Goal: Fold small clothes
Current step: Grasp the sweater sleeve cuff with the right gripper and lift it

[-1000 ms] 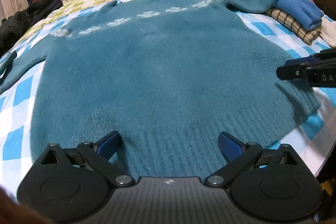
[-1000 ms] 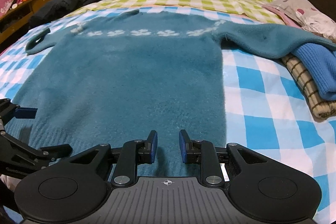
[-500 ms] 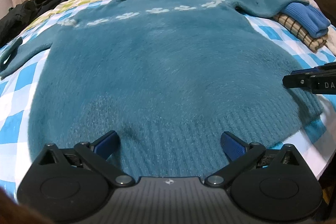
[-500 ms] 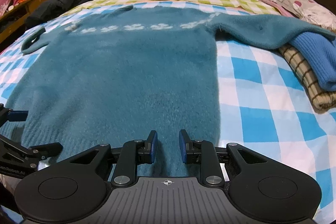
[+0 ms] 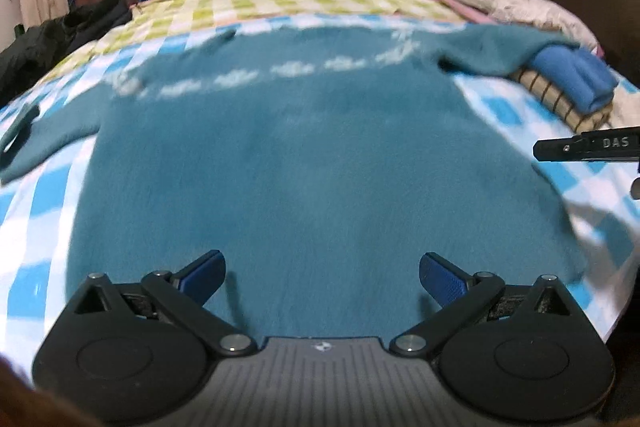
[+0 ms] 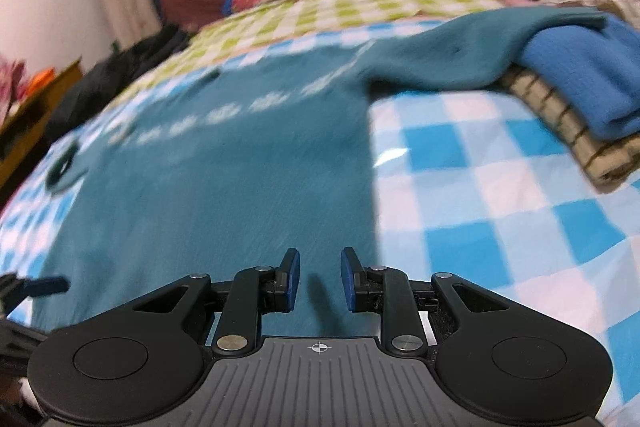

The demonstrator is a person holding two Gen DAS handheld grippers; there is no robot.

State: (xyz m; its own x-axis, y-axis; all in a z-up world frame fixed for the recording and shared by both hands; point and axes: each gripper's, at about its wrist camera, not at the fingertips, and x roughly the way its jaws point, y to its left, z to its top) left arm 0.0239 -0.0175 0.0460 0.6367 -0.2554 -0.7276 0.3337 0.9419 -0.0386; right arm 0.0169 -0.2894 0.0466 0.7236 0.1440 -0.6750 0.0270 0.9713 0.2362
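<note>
The teal sweater point(image 5: 304, 163) lay spread flat, front down or up not determinable, on the blue-checked bed sheet point(image 6: 480, 195), sleeves out to either side. The left hand-held gripper point(image 5: 322, 277) hovered over the hem with its jaws wide apart and nothing between them. The right hand-held gripper point(image 6: 319, 281) sat above the hem near the sweater's right side edge, jaws narrowly parted, empty; no fabric was seen pinched.

Risks noted: the far sleeve point(image 6: 460, 47) rested draped over a stack of folded clothes point(image 6: 576, 95), just beside the sweater. Any fold drawing that sleeve inward could drag or topple the stack. The narrow right jaw gap could, in my judgement, ride over the thick knit rather than take it. A grasp at one hem corner only would likely skew the fold.

Edges and room: the hem lay close to the near bed edge, leaving little margin there. Open sheet remained to the right of the body panel. Beyond the collar, a green-checked cover point(image 5: 280, 3) offered free space
</note>
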